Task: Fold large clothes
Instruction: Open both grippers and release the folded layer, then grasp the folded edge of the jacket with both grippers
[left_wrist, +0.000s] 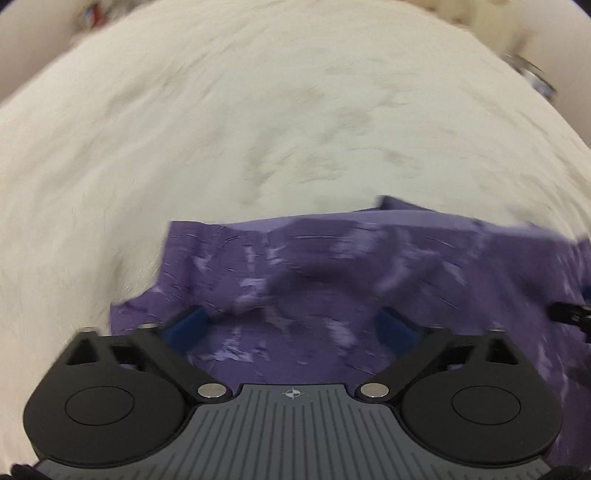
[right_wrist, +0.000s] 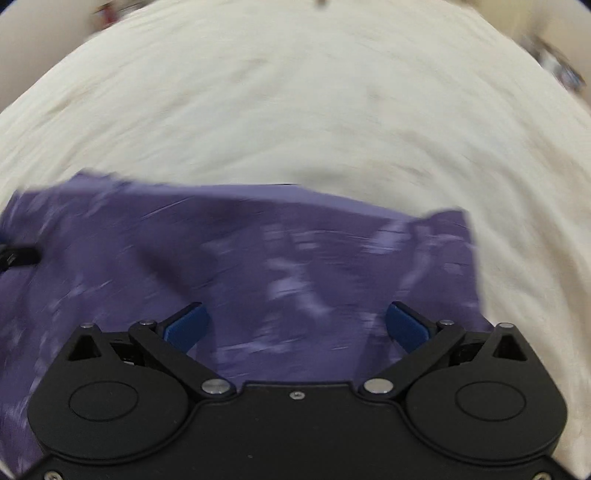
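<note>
A purple patterned garment (left_wrist: 332, 277) lies on a cream sheet (left_wrist: 221, 110), blurred by motion. It also shows in the right wrist view (right_wrist: 221, 258). My left gripper (left_wrist: 291, 325) is open above the garment's left part, its blue pads (left_wrist: 184, 325) spread wide and empty. My right gripper (right_wrist: 295, 325) is open above the garment's right part, its blue pads (right_wrist: 406, 326) spread wide and empty. Each gripper's tip shows at the edge of the other's view.
The cream sheet (right_wrist: 295, 92) spreads far beyond the garment on all sides. Blurred clutter sits past the sheet's far edges at the top left (left_wrist: 88, 14) and top right (left_wrist: 532, 74).
</note>
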